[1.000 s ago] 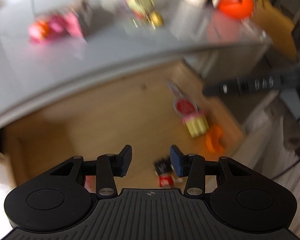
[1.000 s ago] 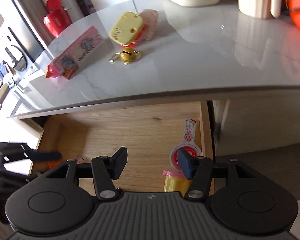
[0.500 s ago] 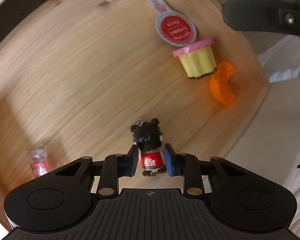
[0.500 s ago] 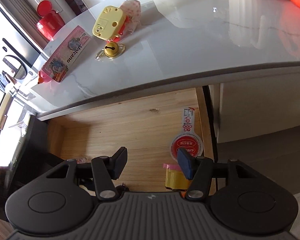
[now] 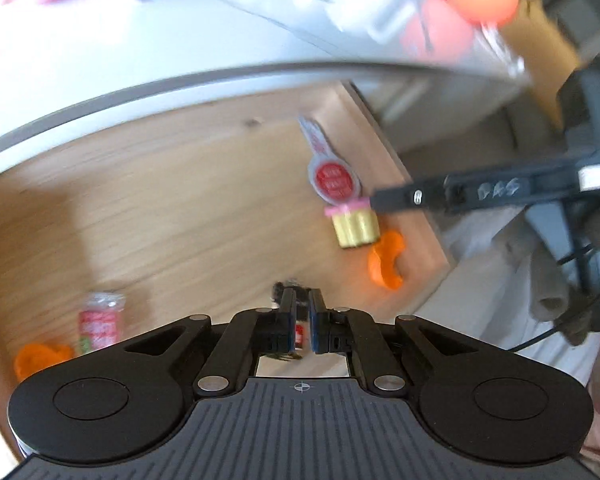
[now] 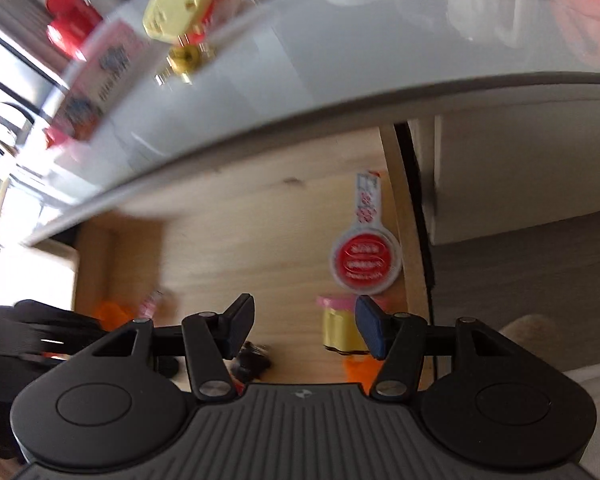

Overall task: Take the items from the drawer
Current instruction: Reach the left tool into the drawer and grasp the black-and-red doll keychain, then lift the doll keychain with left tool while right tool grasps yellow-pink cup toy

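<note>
The pale grey stone countertop (image 6: pixel 380 52) filled the upper part of both views, and under its edge stood the open light-wood drawer (image 5: pixel 160 200). On the countertop, blurred, lay a pink printed packet (image 6: pixel 100 80), a yellow flat plastic toy (image 6: pixel 178 14) and a small brass bell (image 6: pixel 184 60). The left gripper (image 5: pixel 301 322) was over the near part of the drawer, its blue-padded fingers pressed nearly together on a small black-haired doll in a red dress (image 5: pixel 296 320), of which only the hair and a strip of red showed between them. The right gripper (image 6: pixel 304 330) hung over the drawer's right side with its fingers spread wide and nothing between them. On the drawer floor by the right wall lay a white tag with a round red label (image 6: pixel 366 264), just below it a yellow ridged cup with a pink rim (image 5: pixel 354 226), and near that an orange curved plastic piece (image 5: pixel 386 266). Toward the left lay a small clear packet with red print (image 5: pixel 100 320), with another orange piece (image 5: pixel 40 358) beside it.
</note>
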The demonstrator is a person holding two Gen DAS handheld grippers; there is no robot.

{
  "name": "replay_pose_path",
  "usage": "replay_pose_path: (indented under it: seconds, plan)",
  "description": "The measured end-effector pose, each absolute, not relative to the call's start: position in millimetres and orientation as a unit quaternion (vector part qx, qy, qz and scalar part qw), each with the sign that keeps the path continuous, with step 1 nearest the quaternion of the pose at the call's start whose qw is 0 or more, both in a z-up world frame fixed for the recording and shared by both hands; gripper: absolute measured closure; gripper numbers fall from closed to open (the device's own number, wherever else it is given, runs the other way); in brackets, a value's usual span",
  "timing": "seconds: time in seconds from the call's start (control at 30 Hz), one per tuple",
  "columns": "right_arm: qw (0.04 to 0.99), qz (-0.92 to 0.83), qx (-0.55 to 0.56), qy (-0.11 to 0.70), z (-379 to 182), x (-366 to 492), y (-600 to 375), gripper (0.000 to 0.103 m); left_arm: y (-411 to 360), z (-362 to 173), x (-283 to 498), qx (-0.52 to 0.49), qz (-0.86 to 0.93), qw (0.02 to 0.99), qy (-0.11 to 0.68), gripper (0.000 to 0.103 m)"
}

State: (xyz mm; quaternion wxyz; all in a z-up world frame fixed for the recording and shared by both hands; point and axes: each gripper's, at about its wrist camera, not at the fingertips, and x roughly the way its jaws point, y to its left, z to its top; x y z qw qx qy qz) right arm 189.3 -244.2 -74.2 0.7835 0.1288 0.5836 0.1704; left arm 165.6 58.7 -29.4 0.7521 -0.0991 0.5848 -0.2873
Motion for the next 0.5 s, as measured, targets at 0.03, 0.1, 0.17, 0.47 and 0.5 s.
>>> replay_pose_path:
  seconds: [0.03,0.1,0.17,0.47,0.5]
  plan:
    - [0.781,0.169,0.117,0.590,-76,191,-239,0.047,64,-32,164,-0.103,-0.281,0.751,0.588,0.096]
    - [0.777,0.170,0.099,0.598,-80,194,-229,0.047,64,-34,165,-0.091,-0.284,0.744,0.598,0.095]
    - [0.781,0.167,0.089,0.595,-79,196,-222,0.047,54,-31,173,-0.056,-0.312,0.735,0.599,0.094]
    - [0.799,0.173,0.130,0.561,-70,194,-240,0.047,-13,-58,213,0.060,-0.317,0.659,0.679,0.089]
    - [0.797,0.175,0.138,0.562,-70,194,-243,0.047,-20,-65,217,0.076,-0.308,0.653,0.688,0.089]
